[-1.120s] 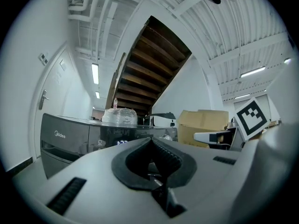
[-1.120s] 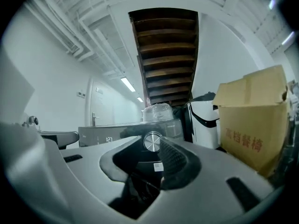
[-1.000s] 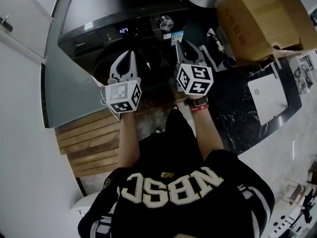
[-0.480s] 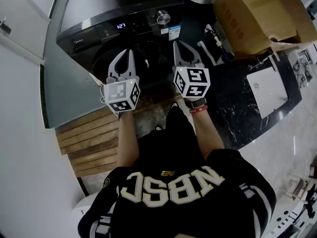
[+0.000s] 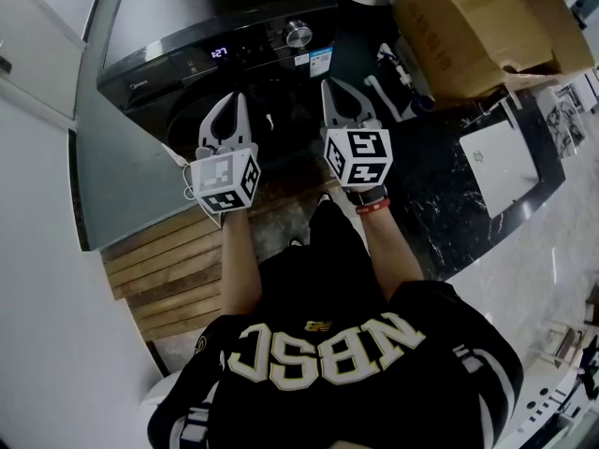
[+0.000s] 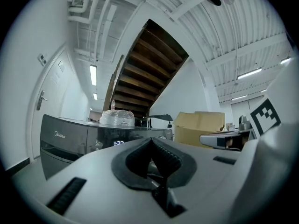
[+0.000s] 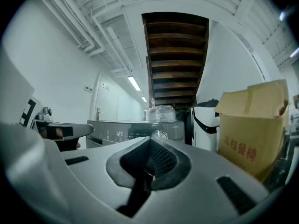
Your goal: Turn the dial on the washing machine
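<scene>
Dial (image 5: 299,34): silver, on the washing machine (image 5: 178,17) control panel, right of the lit display (image 5: 218,53). My right gripper (image 5: 335,86) points toward it but is well short of it, not touching; fingers pressed together, nothing between them. My left gripper (image 5: 234,99) alongside, fingers likewise pressed together, empty. Cardboard box (image 5: 487,21) off right.

Fingers of the grey right gripper (image 5: 335,84) with its black-and-white marker cube, spread apart a second ago, now drawn together with nothing between them, gripper turned a little straighter toward the dark grey washing machine (image 5: 187,17), its round silver dial (image 5: 298,33) now slightly further left in the head view
</scene>
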A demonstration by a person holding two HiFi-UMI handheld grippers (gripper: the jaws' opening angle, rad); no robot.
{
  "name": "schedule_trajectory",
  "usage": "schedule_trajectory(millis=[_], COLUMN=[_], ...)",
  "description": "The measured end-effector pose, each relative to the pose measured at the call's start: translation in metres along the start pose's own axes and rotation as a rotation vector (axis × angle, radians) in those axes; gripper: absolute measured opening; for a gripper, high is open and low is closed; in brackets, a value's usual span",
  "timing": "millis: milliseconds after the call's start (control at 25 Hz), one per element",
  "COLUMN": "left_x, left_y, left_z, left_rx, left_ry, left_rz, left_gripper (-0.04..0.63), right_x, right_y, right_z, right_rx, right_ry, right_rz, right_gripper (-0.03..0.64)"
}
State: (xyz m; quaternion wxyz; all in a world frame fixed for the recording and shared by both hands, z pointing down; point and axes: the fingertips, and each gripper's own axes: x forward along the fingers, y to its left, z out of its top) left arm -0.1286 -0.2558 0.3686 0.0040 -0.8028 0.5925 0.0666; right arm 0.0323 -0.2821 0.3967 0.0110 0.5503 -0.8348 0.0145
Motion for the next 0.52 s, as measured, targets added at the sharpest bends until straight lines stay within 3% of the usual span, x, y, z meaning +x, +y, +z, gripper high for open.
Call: schedule_trajectory(millis=[520], left_x=[0.046], left_y=[-0.006], left_z=[-0.019], left_rx=[-0.010], left_ry=[0.014], left_rz=[-0.020], left_gripper=[0.012], right_x=[0.037], right_y=[-0.030], right_z=[-0.015], right_rx=[-0.015], right_ry=[0.048], right_rz=[0.004], right_gripper=[0.008])
